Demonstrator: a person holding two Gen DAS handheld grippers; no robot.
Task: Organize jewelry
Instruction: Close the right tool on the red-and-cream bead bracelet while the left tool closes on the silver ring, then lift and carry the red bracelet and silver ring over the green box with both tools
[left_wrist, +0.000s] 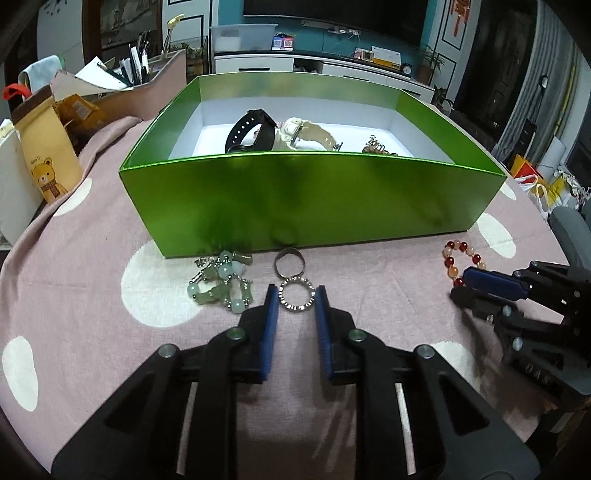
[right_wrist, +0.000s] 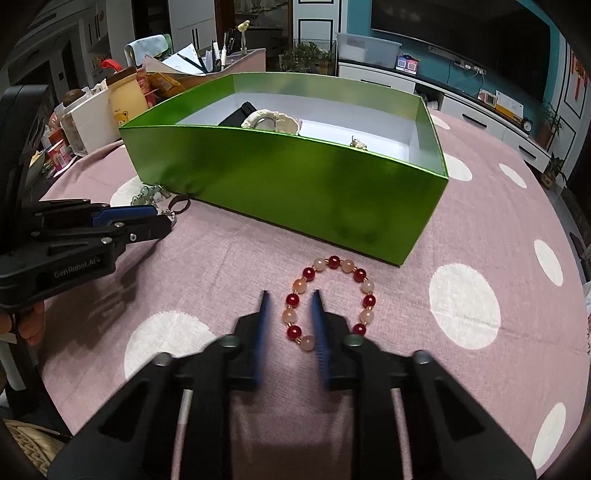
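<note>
A green box (left_wrist: 314, 199) stands on the pink dotted cloth and holds a black watch (left_wrist: 251, 129), a cream watch (left_wrist: 295, 133) and a small gold piece (left_wrist: 376, 146). My left gripper (left_wrist: 295, 299) is open, its fingers on either side of a silver studded ring (left_wrist: 296, 298) joined to a dark band (left_wrist: 289, 261). A green bead bracelet (left_wrist: 221, 284) lies to its left. My right gripper (right_wrist: 290, 299) is open, straddling the left side of a red and pink bead bracelet (right_wrist: 332, 302). The box also shows in the right wrist view (right_wrist: 295, 192).
A bear-print bag (left_wrist: 44, 155), snack packs and papers crowd the table's left edge. A white container (right_wrist: 92, 118) stands by them. Behind the table are a white cabinet (left_wrist: 332, 70) and a dark screen. The cloth (right_wrist: 480, 240) runs right of the box.
</note>
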